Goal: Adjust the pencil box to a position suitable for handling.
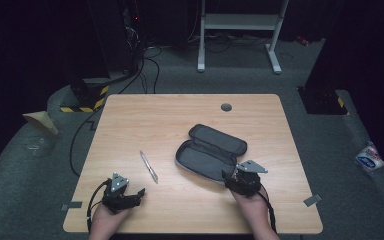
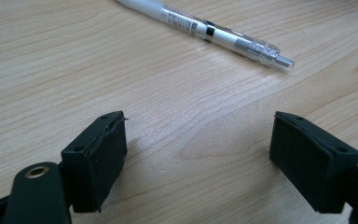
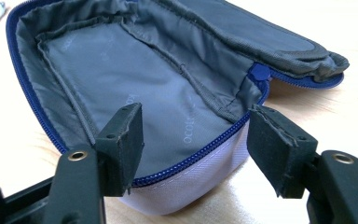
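Ahead of the left gripper [image 1: 139, 192], just beyond its widely parted, empty jaws, the white pen [image 2: 214, 33] is seen lying flat on the wooden table [image 1: 145, 117], its long axis slanting across the line of approach. At the open pencil case [image 3: 135, 98], the near end is straddled by the right gripper [image 3: 193, 140], also held wide; the pen is nearer the left hand.

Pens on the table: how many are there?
1. The white pen lies on the table left of the open pencil case, just beyond the left claw. The case's visible interior holds none.
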A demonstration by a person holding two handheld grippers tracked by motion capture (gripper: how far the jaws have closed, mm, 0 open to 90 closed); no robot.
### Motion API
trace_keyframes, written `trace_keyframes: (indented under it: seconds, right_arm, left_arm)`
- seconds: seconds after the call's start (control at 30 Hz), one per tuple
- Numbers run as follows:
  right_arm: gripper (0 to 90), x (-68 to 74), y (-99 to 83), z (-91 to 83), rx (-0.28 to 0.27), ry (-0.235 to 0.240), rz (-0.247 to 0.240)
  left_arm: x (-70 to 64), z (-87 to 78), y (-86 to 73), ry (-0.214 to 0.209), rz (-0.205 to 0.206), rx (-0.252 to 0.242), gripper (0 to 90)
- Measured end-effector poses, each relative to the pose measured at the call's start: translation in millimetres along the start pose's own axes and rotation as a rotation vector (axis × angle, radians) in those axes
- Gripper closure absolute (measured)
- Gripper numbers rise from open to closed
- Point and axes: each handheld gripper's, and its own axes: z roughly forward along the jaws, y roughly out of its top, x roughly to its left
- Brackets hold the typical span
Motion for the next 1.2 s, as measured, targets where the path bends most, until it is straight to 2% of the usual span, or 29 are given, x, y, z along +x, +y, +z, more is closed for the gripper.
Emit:
trace_keyframes:
  seconds: [0.27, 0.5, 0.63, 0.77, 0.8, 0.9, 0.93, 1.03, 1.2]
  right_arm:
    - [42.7, -10.3, -3.2, -3.1, 0.000, 0.006, 0.015]
    - [46.0, -23.8, -4.2, -9.5, -0.009, -0.017, 0.038]
    - [47.7, -39.0, -6.2, -11.4, -0.014, -0.043, 0.056]
    - [48.8, -48.4, -7.7, -12.6, -0.015, -0.055, 0.079]
    - [50.8, -54.5, -8.4, -13.8, -0.020, -0.058, 0.082]
    - [56.1, -58.8, -9.1, -15.1, -0.020, -0.052, 0.102]
    - [63.0, -63.0, -9.8, -15.8, -0.019, -0.039, 0.111]
    - [70.0, -64.6, -10.6, -15.2, -0.013, -0.023, 0.101]
    - [71.9, -55.8, -11.1, -12.0, -0.002, -0.015, 0.074]
  left_arm:
    - [-0.1, 0.0, 0.0, 0.000, 0.001, 0.001, 19.0]
    - [0.1, 0.1, 0.1, -0.001, 0.003, 0.000, 19.0]
    - [0.0, 0.1, 0.1, -0.001, 0.002, 0.000, 19.0]
    - [0.1, 0.1, 0.1, -0.001, 0.003, 0.000, 19.0]
    - [0.1, 0.1, 0.1, -0.001, 0.003, 0.000, 19.0]
    - [0.0, 0.1, 0.1, -0.001, 0.002, 0.000, 19.1]
    - [0.1, 0.1, 0.2, 0.000, 0.003, 0.001, 19.0]
    - [0.0, 0.1, 0.1, -0.001, 0.002, 0.000, 19.1]
    - [0.1, 0.1, 0.1, -0.001, 0.003, 0.000, 19.1]
